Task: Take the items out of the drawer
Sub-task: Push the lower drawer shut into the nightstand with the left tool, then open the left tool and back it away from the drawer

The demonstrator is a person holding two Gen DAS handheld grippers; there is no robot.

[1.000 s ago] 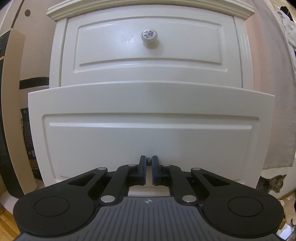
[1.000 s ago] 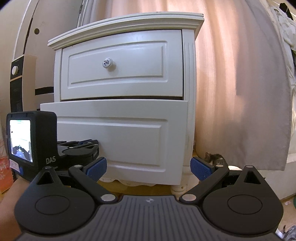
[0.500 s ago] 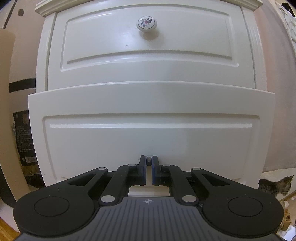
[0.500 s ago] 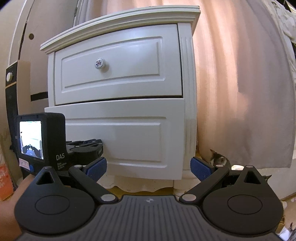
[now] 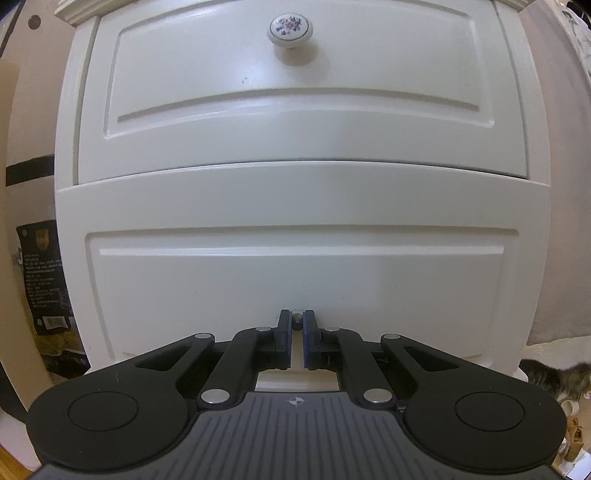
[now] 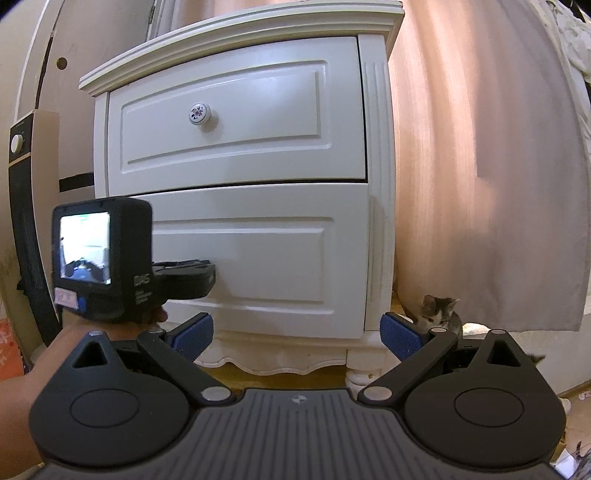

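A white nightstand [image 6: 376, 177] has two drawers. The left gripper [image 5: 296, 321] is shut on the small metal knob [image 5: 296, 316] of the lower drawer [image 5: 295, 258]. That drawer's front stands only a little proud of the cabinet, and its inside is hidden. The upper drawer [image 5: 295, 122] is closed and carries a flowered ceramic knob [image 5: 290, 28]. In the right wrist view, the left gripper [image 6: 207, 275], held by a person's hand [image 6: 55, 350], presses against the lower drawer [image 6: 277, 251]. The right gripper [image 6: 297, 330] is open and empty, hanging back in front of the nightstand's base.
A kitten [image 6: 437, 314] sits on the floor by the nightstand's right leg, also visible as the kitten [image 5: 554, 376] in the left wrist view. A pink curtain [image 6: 480, 166] hangs to the right. A tall black-and-beige appliance [image 6: 26, 221] stands on the left.
The lower drawer front has slid back toward the cabinet, with the left gripper still shut on its knob. The right gripper has drifted closer and stays open.
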